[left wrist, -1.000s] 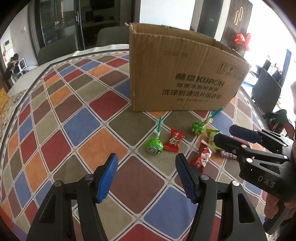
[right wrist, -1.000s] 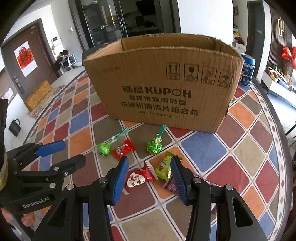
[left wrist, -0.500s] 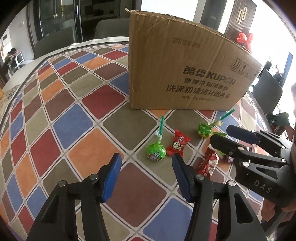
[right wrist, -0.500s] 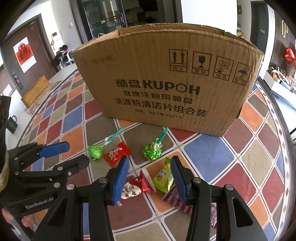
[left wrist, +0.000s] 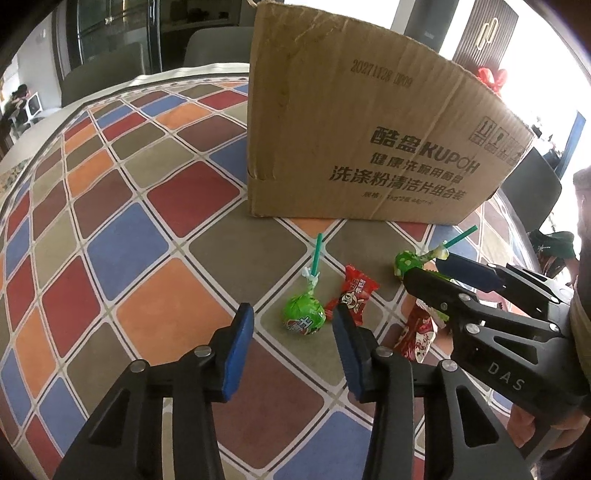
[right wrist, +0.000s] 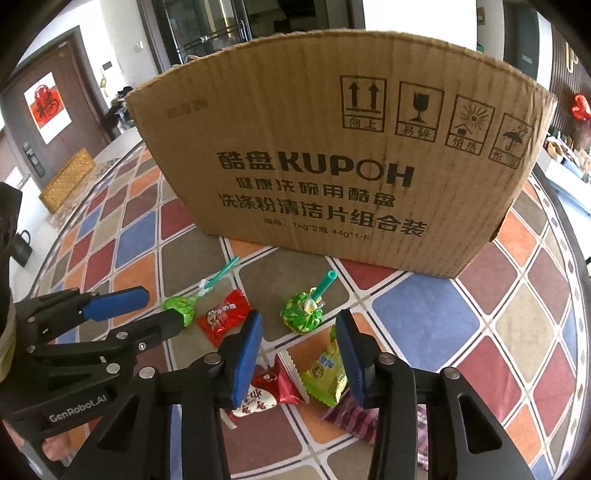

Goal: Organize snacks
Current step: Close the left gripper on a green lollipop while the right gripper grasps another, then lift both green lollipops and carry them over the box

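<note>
While your left gripper closes its fingers just short of the green lollipop, nothing sits between them. Your right gripper narrows above the yellow-green packet — untouched, on the worktop before the cardboard box.

The cardboard box reads "KUPOH" with Chinese lines beneath, and "20271128" is stamped upper left. The right gripper says "DAS", the left gripper "GenRobot.AI".

Checkered tablecloth — dark glass doors behind.
</note>
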The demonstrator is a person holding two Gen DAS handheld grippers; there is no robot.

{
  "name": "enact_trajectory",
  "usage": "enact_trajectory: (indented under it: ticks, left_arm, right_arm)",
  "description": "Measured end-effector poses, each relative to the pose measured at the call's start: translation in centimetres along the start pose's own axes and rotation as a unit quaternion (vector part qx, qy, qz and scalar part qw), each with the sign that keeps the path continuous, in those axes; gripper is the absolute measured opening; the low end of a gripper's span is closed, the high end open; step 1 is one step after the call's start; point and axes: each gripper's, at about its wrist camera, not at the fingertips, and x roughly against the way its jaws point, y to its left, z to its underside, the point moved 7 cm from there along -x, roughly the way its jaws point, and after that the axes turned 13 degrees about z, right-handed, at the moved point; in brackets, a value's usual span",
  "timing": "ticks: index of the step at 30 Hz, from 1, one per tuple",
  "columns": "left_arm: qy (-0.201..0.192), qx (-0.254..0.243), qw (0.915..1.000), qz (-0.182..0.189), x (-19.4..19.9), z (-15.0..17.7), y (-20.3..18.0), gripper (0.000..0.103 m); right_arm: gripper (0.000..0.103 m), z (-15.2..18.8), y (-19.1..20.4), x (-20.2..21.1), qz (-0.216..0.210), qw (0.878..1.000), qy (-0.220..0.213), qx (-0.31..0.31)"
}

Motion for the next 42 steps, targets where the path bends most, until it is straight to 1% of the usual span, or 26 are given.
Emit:
enact_trajectory:
  ticks: [9,15,20,25,32,42]
  left_arm:
    - [0.008,0.014,0.9998,0.009,-0.9,-0.2,0.4,0.036]
    - [0.013,0.017,0.9997,0.014,-1.4,-0.2,0.3,0.029]
    - [0.016,0.020,0.9995,0.016,-1.7,-0.2,0.4,0.027]
    - [0.014,0.017,0.9997,0.013,-1.7,-0.3,0.4,0.026]
    - [0.004,0.009,0.9999,0.010,-0.7,-0.3,-0.1,0.026]
    - [-0.033,-0.008,0.9994,0.012,2.6,-0.7,-1.9,0.026]
  right_arm:
    - [0.034,-0.4,0.2,-0.8,0.000,1.000,0.003,0.000]
    - [0.033,-0.3,0.7,-1.6,0.000,1.000,0.011,0.002]
    - [0.029,-0.1,0.7,-2.1,0.001,1.000,0.019,-0.002]
    - [0.028,-0.1,0.7,-2.2,0.000,1.000,0.020,-0.005]
    - [0.028,0.1,-0.1,-0.9,-0.006,1.000,0.011,-0.019]
    - [0.028,-0.5,0.0,3.1,-0.021,0.999,-0.025,-0.020]
